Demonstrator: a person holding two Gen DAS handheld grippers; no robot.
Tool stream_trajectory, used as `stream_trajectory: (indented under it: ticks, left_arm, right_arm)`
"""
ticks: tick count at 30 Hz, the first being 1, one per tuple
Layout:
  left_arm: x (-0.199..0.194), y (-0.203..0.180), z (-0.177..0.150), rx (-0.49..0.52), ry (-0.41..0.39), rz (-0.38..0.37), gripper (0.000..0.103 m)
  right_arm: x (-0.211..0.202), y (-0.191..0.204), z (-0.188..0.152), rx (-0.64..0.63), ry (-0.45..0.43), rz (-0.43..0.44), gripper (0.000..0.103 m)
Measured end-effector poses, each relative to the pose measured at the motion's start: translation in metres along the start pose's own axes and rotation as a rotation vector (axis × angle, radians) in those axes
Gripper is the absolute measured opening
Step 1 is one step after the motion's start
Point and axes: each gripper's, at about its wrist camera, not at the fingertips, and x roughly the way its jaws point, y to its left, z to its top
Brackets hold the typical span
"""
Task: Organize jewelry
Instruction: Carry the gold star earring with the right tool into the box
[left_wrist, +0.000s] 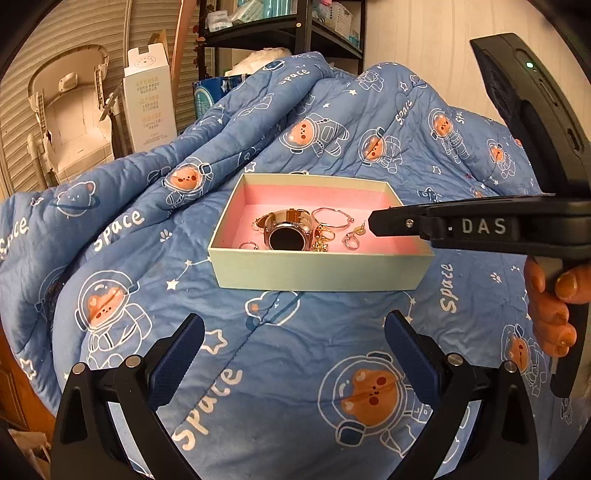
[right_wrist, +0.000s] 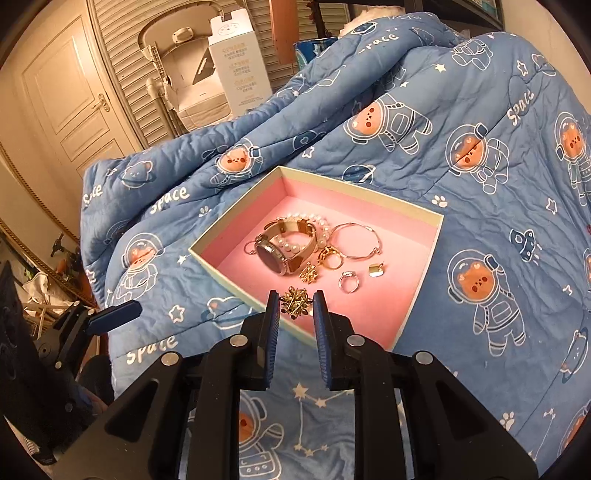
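Observation:
A pale green box (left_wrist: 317, 271) with a pink lining sits on the blue quilt; it also shows in the right wrist view (right_wrist: 424, 280). Inside lie a gold watch (right_wrist: 282, 247), a pearl bracelet (right_wrist: 325, 225), a thin bangle (right_wrist: 356, 240), rings and small gold pieces. My right gripper (right_wrist: 294, 306) is over the box's near corner, its blue pads close around a gold star-shaped brooch (right_wrist: 294, 301). In the left wrist view it (left_wrist: 373, 223) reaches in over the box's right side. My left gripper (left_wrist: 295, 328) is open and empty, just in front of the box.
The blue space-bear quilt (left_wrist: 295, 369) covers the whole surface and rises in folds behind the box. A white carton (left_wrist: 147, 99) and a folded beige chair (left_wrist: 70, 110) stand at the back left. Black shelves (left_wrist: 280, 29) stand behind.

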Motion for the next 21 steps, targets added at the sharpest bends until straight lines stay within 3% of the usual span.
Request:
stream_trajectory:
  ticks: [10,21]
  left_arm:
    - [0.007,0.003,0.012,0.003,0.001,0.008,0.096]
    - [0.008,0.008,0.011,-0.020,0.003,0.014,0.096]
  right_arm:
    - [0.054,-0.029,0.039,0.063,0.055,-0.071,0.019]
    - [0.087,-0.032,0.055,0.043,0.117,-0.113,0.019]
